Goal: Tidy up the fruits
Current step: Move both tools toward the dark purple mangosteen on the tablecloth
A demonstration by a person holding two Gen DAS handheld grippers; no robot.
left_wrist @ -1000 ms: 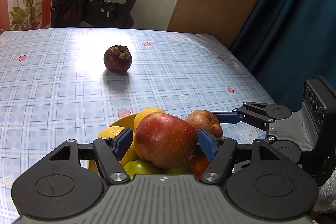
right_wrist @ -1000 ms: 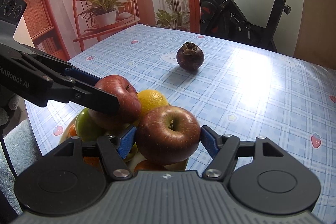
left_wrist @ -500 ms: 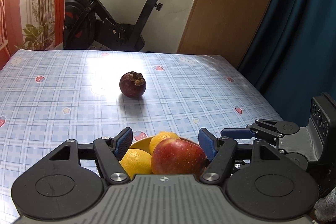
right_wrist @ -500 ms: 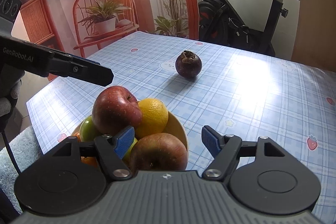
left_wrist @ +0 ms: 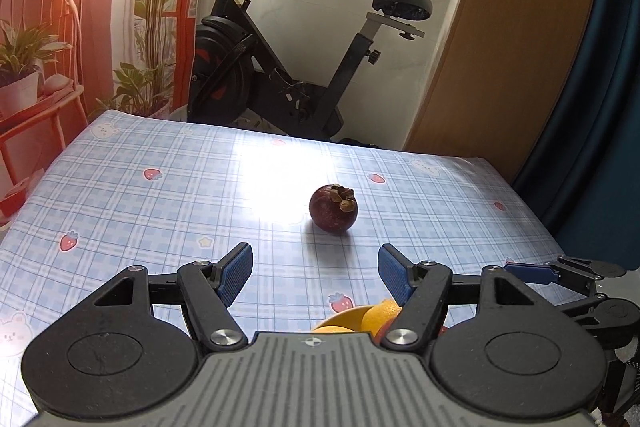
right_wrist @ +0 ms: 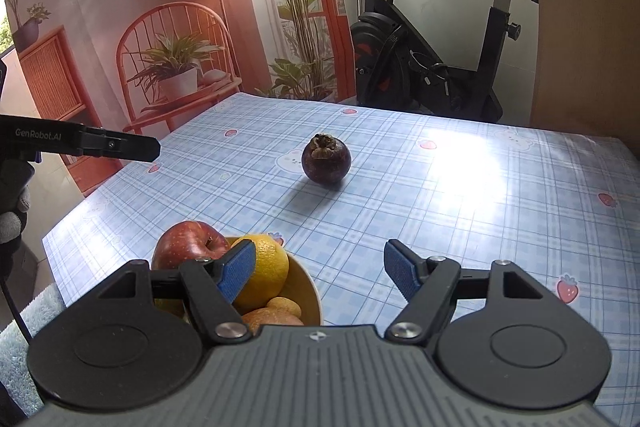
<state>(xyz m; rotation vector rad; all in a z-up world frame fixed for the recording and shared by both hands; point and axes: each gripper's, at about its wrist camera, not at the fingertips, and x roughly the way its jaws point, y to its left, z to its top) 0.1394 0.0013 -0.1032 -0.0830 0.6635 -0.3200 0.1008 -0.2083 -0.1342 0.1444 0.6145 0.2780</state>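
A dark purple mangosteen (left_wrist: pixel 333 209) (right_wrist: pixel 326 163) sits alone in the middle of the checked tablecloth (left_wrist: pixel 160 211). Near the front edge stands a yellow bowl (right_wrist: pixel 310 291) (left_wrist: pixel 344 317) holding a red apple (right_wrist: pixel 188 243), an orange (right_wrist: pixel 266 267) (left_wrist: pixel 382 311) and other fruit, partly hidden by the gripper bodies. My left gripper (left_wrist: pixel 315 269) hangs open above the cloth with nothing between its blue pads; its finger (right_wrist: pixel 112 145) shows at the left of the right wrist view. My right gripper (right_wrist: pixel 320 265) is open too, just right of the bowl, with nothing between its pads.
An exercise bike (left_wrist: pixel 280 67) stands beyond the table's far edge, with a wooden panel (left_wrist: pixel 500 47) and a dark curtain (left_wrist: pixel 608 107) to the right. A chair with potted plants (right_wrist: pixel 176 67) is off the left side. A gloved hand (right_wrist: pixel 12 211) holds the left gripper.
Each gripper had an apple between its pads over the bowl. Both have since risen, drawn back and tilted up; the apples now lie in the bowl.
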